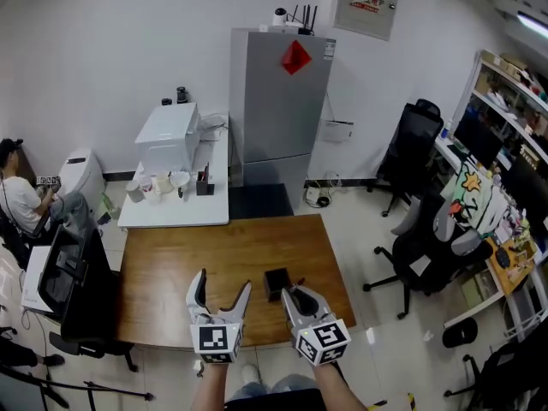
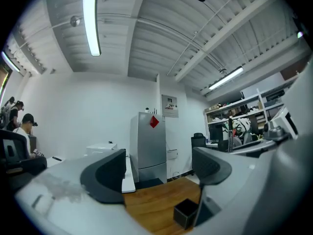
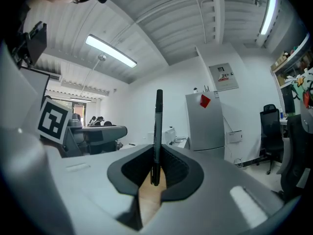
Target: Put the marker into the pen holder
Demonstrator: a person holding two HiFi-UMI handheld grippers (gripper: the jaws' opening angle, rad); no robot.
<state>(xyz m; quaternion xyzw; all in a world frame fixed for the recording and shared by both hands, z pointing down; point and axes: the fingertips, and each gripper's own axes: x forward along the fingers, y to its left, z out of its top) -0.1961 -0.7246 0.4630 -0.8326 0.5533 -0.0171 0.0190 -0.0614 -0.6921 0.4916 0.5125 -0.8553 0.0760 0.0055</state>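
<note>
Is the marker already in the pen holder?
No, the marker is clamped upright between the jaws of the right gripper, well apart from the pen holder.

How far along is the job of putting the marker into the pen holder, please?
Done: the slim black marker is clamped in the right hand-held gripper. In hand: it is held beside the black square pen holder on the wooden table. Left: lowering the marker in and releasing.

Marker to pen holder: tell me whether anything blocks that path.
Nothing visible does. The right gripper holds the marker upright close beside the open-topped pen holder on the table. The left gripper hangs open, off to the holder's left.
</note>
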